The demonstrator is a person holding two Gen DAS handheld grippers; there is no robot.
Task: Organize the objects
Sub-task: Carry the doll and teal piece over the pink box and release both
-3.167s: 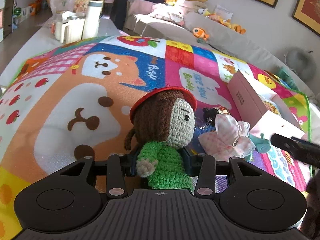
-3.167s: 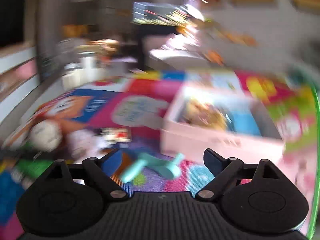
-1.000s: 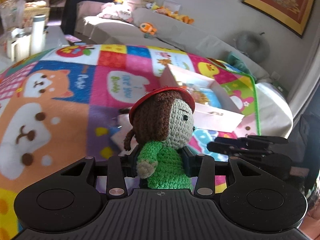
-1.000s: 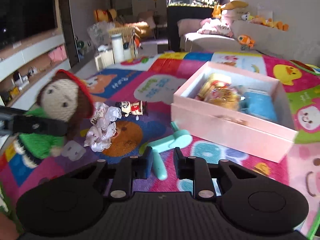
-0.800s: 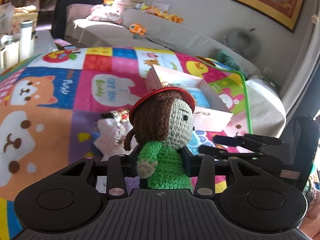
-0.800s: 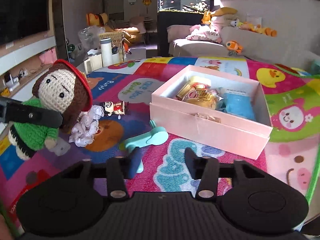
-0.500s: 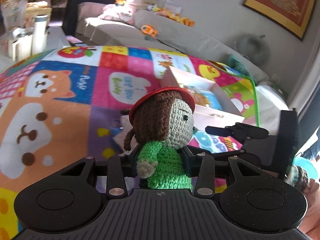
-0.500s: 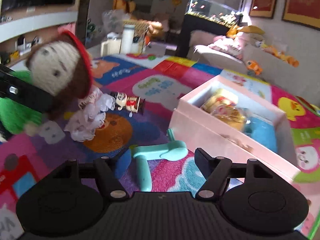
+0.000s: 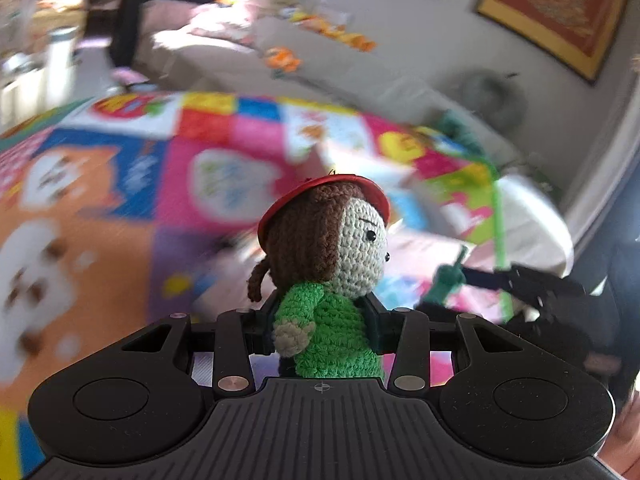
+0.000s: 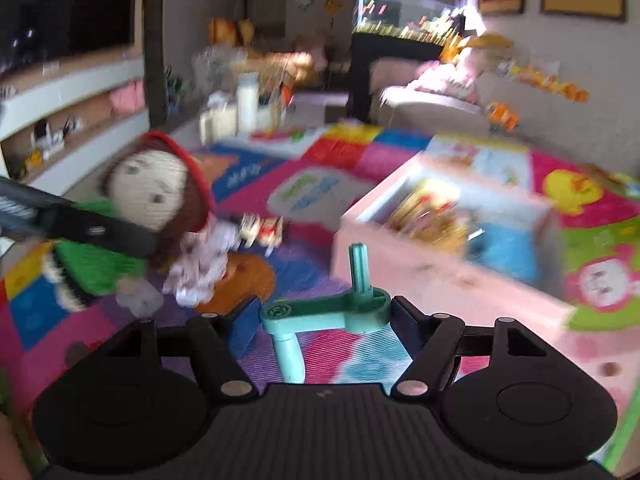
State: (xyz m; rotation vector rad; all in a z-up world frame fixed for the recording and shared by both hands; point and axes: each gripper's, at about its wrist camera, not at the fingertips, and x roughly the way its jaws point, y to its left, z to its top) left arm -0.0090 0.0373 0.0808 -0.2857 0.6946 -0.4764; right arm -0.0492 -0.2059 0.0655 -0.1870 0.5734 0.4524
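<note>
A crochet doll with a red hat and green top sits upright in my left gripper, which is shut on its body. The right wrist view shows the same doll at the left, with a black finger across it. A teal plastic crank spans the gap of my right gripper. Both pads press on it, and one peg points up. In the left wrist view the crank hangs above the mat at the right gripper's tips. An open pink box stands just beyond, right of centre.
A colourful play mat covers the floor. A white lacy item and a small toy figure lie on it left of the box. The box holds a yellow packet and a blue item. A sofa with plush toys lines the far wall.
My right gripper went from shut to open around the teal crank on the mat, then took hold of it and lifted it, peg turned up. The left gripper keeps the doll.
</note>
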